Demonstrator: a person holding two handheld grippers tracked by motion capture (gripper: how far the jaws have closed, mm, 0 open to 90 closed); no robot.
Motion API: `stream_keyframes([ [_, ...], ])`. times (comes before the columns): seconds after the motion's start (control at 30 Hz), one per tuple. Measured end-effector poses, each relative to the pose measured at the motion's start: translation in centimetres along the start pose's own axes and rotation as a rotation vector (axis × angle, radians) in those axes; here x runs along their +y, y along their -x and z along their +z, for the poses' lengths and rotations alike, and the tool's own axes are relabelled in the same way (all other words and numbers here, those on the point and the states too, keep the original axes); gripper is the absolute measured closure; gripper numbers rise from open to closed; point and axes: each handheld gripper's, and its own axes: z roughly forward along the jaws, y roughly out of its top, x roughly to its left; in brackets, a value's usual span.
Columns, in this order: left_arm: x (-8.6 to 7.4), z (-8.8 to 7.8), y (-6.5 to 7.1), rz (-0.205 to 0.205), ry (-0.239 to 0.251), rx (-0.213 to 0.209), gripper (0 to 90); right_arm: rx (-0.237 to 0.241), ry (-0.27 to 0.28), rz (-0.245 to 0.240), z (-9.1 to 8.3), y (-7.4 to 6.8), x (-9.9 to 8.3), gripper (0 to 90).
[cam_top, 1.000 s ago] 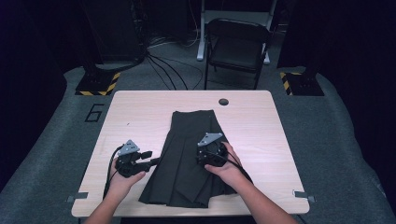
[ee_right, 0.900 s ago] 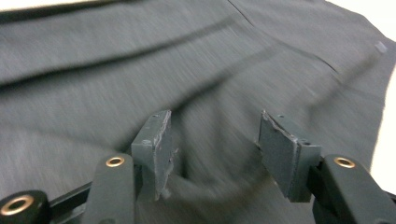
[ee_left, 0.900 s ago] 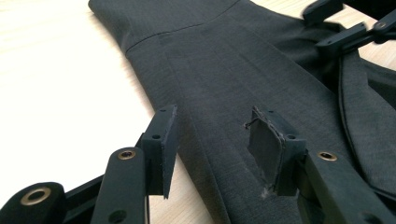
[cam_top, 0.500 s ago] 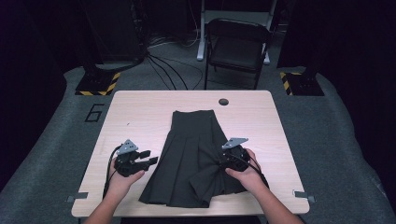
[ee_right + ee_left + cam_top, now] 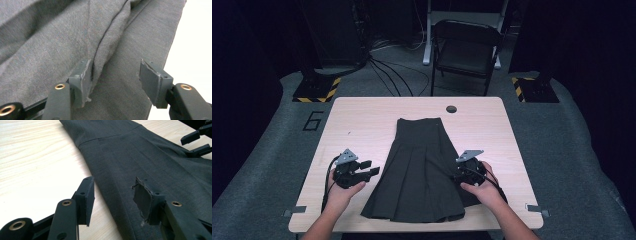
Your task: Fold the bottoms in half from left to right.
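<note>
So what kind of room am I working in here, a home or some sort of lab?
Most likely a lab or recording studio, not a home. A bare wooden table stands on grey carpet with a "6" marked on it, black-and-yellow hazard-striped stand bases flank it, and cables run past a folding chair against black surroundings.

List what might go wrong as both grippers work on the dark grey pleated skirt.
The right gripper, open over a raised fold of the dark grey pleated skirt, may pinch just that ridge and bunch the pleats. The left gripper, open astride the skirt's edge, might catch only a thin bit of cloth and slip.
</note>
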Motion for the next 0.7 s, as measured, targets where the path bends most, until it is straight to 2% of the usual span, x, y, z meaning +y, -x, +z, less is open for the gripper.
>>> stream_keyframes([
  [0.03, 0.0, 0.0, 0.0, -0.005, 0.002, 0.001, 50.3, 0.003, 0.017, 0.026, -0.2, 0.0, 0.0, 41.5],
  [0.07, 0.0, 0.1, 0.0, -0.005, 0.002, 0.001, 50.2, 0.009, 0.026, 0.031, -0.4, 0.1, 0.2, 41.6],
  [0.1, 0.0, 0.1, 0.0, -0.006, 0.001, 0.0, 50.0, 0.028, 0.06, 0.05, -0.7, 0.3, 0.6, 42.7],
  [0.27, 0.0, 0.1, -0.1, -0.005, 0.004, 0.006, 49.8, 0.034, 0.101, 0.079, -0.6, 0.5, 1.9, 48.2],
  [0.47, -0.2, -0.4, -0.2, -0.006, 0.005, 0.017, 49.7, 0.003, 0.145, 0.132, 1.5, 1.4, 5.4, 49.8],
  [0.57, -0.4, -0.8, -0.3, -0.008, 0.006, 0.022, 49.7, -0.013, 0.142, 0.147, 2.1, 1.8, 6.4, 49.3],
  [0.6, -0.5, -0.8, -0.3, -0.012, 0.014, 0.027, 49.6, -0.028, 0.135, 0.162, 2.9, 2.1, 7.4, 48.4],
  [0.67, -0.5, -1.0, -0.4, -0.012, 0.01, 0.026, 49.6, -0.031, 0.13, 0.16, 3.4, 2.4, 7.9, 47.4],
  [0.7, -0.6, -1.1, -0.4, -0.016, 0.009, 0.028, 49.6, -0.037, 0.12, 0.17, 4.5, 2.9, 8.5, 46.6],
])
